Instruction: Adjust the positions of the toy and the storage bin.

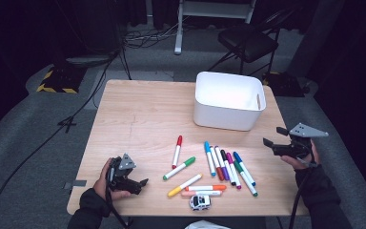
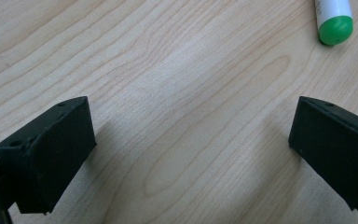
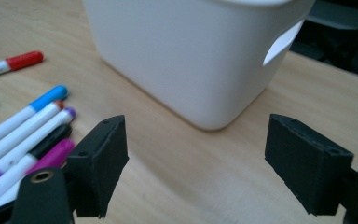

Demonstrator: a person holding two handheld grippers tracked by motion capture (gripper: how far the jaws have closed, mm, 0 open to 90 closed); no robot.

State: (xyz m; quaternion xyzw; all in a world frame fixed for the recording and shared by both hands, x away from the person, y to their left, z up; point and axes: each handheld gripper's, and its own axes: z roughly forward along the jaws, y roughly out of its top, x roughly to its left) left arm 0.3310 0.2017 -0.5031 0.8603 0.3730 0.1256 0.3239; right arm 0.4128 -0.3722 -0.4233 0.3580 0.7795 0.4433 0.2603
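Observation:
Several markers lie on the wooden table [image 1: 138, 109]: a red one [image 1: 177, 151], a green one [image 1: 179, 168], a yellow one [image 1: 185, 185], an orange one [image 1: 205, 188], and a fanned cluster [image 1: 228, 167] to their right. A small white toy car [image 1: 200, 202] sits near the front edge. Behind them stands a white bin [image 1: 228, 100]. My left gripper [image 1: 140, 183] rests at the front left, open over bare wood [image 2: 191, 140], with the green marker's tip [image 2: 335, 28] just ahead. My right gripper [image 1: 274, 136] is open at the right edge and faces the bin [image 3: 191, 56], with marker caps [image 3: 51, 95] at its left.
A black folding chair [image 1: 248, 40] and a white frame leg [image 1: 178, 28] stand on the grey floor beyond the table. Cables trail across the floor at the left, past a yellow-and-black striped base [image 1: 57, 81]. Bare wood spans the table's left and far-left part.

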